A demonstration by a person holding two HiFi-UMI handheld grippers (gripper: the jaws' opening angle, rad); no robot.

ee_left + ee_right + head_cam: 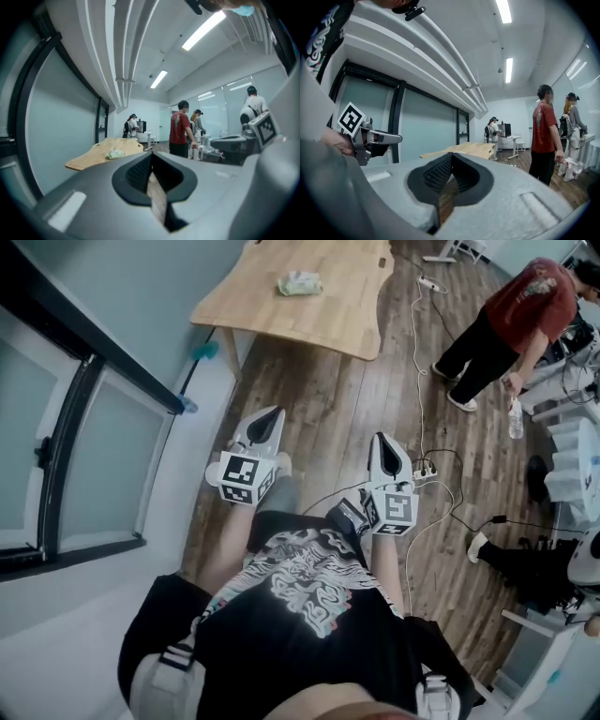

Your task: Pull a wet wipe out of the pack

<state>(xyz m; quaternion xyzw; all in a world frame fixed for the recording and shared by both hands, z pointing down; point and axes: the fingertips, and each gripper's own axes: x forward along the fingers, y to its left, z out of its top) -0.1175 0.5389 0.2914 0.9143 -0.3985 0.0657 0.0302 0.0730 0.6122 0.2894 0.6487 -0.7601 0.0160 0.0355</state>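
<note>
Strip lights are glowing on the white ceiling, a dark-framed glass partition is running along the left side, a pale wooden bench is standing on the wood-plank floor, and a white cable is trailing towards a power strip.

Bright ceiling strips, fisheye-warped edges

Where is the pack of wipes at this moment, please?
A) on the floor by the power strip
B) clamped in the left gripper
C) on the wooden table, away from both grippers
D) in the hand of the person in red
C: the pack of wipes lies on the wooden table, while the left gripper and right gripper are held over the floor, both shut with nothing between the jaws.
</note>
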